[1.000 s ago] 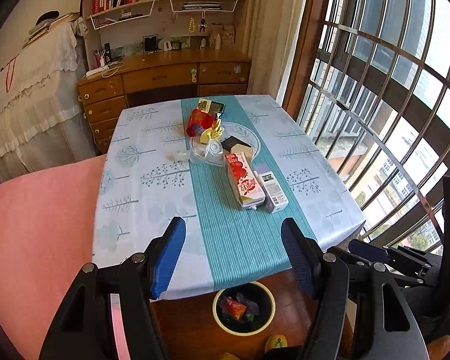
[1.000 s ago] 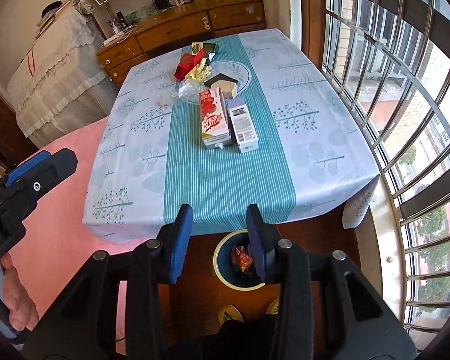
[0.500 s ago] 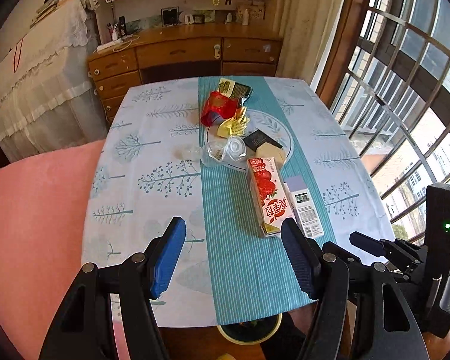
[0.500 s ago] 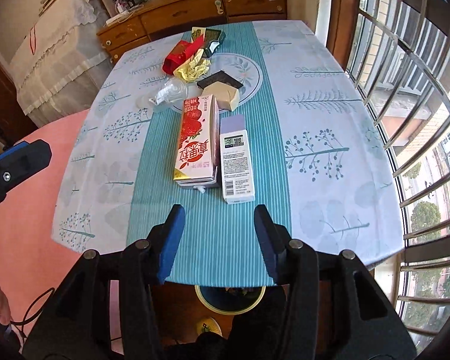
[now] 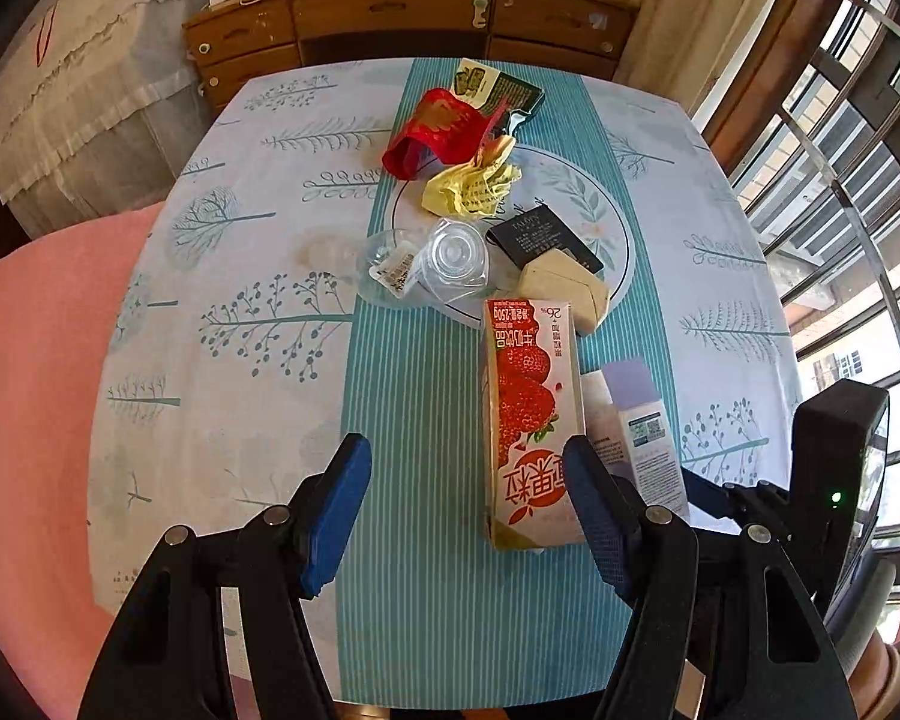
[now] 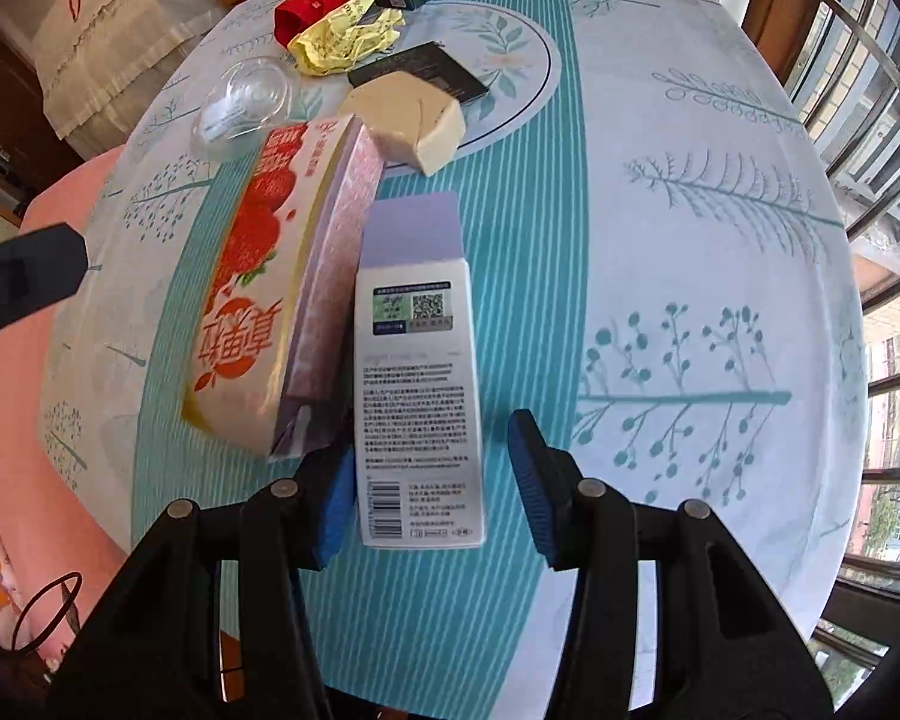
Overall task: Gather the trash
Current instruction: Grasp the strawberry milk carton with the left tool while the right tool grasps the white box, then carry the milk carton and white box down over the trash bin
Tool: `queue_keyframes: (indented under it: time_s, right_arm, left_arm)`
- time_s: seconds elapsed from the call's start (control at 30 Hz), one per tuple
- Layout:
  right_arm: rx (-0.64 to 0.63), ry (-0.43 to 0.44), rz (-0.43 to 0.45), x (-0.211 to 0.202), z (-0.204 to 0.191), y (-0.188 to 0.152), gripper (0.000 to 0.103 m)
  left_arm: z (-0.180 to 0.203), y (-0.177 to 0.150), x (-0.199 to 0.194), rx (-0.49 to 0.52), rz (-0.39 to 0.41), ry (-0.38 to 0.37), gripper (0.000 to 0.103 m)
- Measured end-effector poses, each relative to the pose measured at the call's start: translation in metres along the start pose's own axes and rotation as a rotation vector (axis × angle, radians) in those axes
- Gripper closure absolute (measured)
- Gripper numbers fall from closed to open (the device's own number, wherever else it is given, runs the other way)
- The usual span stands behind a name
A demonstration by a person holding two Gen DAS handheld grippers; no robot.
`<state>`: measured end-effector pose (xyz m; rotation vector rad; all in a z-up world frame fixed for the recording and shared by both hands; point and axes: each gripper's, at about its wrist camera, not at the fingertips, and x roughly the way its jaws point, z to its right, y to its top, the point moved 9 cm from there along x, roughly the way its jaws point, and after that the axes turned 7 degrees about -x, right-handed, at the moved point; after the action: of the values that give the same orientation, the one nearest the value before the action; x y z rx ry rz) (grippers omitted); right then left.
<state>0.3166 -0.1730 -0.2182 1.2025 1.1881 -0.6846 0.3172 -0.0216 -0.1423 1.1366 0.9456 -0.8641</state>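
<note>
Trash lies along the teal runner of the table. A strawberry milk carton (image 5: 528, 414) lies flat, and its near end sits between the fingers of my open left gripper (image 5: 465, 474), close to the right finger, untouched. Beside it lies a white and purple box (image 6: 417, 360). My right gripper (image 6: 429, 456) straddles the box's near end, open, with a gap at the right pad. Farther back are a beige box (image 5: 561, 288), a black packet (image 5: 540, 237), a clear plastic cup (image 5: 450, 261), a yellow crumpled wrapper (image 5: 471, 189), a red wrapper (image 5: 435, 132) and a dark green packet (image 5: 498, 90).
The table wears a white tree-print cloth (image 5: 240, 312) and fills most of both views. A pink chair cushion (image 5: 24, 390) stands at its left. A wooden desk (image 5: 390, 12) is behind it and a barred window (image 5: 858, 138) at the right.
Both grippers have come forward and down over the table, close to the two cartons. The bin under the table's near edge has left both views. The right jaws have widened a little.
</note>
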Motion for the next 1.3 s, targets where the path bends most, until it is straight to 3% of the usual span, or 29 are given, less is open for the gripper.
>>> queue_keyframes:
  time_s: [0.1, 0.4, 0.7, 0.77, 1.03, 1.3]
  right_arm:
    - [-0.021, -0.013, 0.005, 0.004, 0.018, 0.015, 0.071]
    - [0.020, -0.017, -0.010, 0.017, 0.062, 0.050, 0.071]
    - [0.027, 0.004, -0.014, 0.016, 0.068, 0.058, 0.071]
    - [0.030, 0.007, -0.009, 0.006, 0.066, 0.054, 0.071]
    - [0.045, 0.008, 0.020, -0.014, 0.063, 0.049, 0.072]
    - [0.052, 0.001, 0.058, -0.042, 0.046, 0.039, 0.072]
  left_arm:
    - [0.011, 0.007, 0.018, -0.013, -0.026, -0.003, 0.036]
    - [0.032, 0.013, 0.062, -0.037, -0.115, -0.006, 0.036]
    - [0.039, 0.003, 0.096, -0.058, -0.191, 0.007, 0.036]
    - [0.037, 0.001, 0.101, -0.074, -0.196, 0.010, 0.051]
    - [0.027, 0.003, 0.091, -0.110, -0.162, 0.015, 0.053]
    - [0.015, 0.005, 0.050, -0.090, -0.092, 0.008, 0.053]
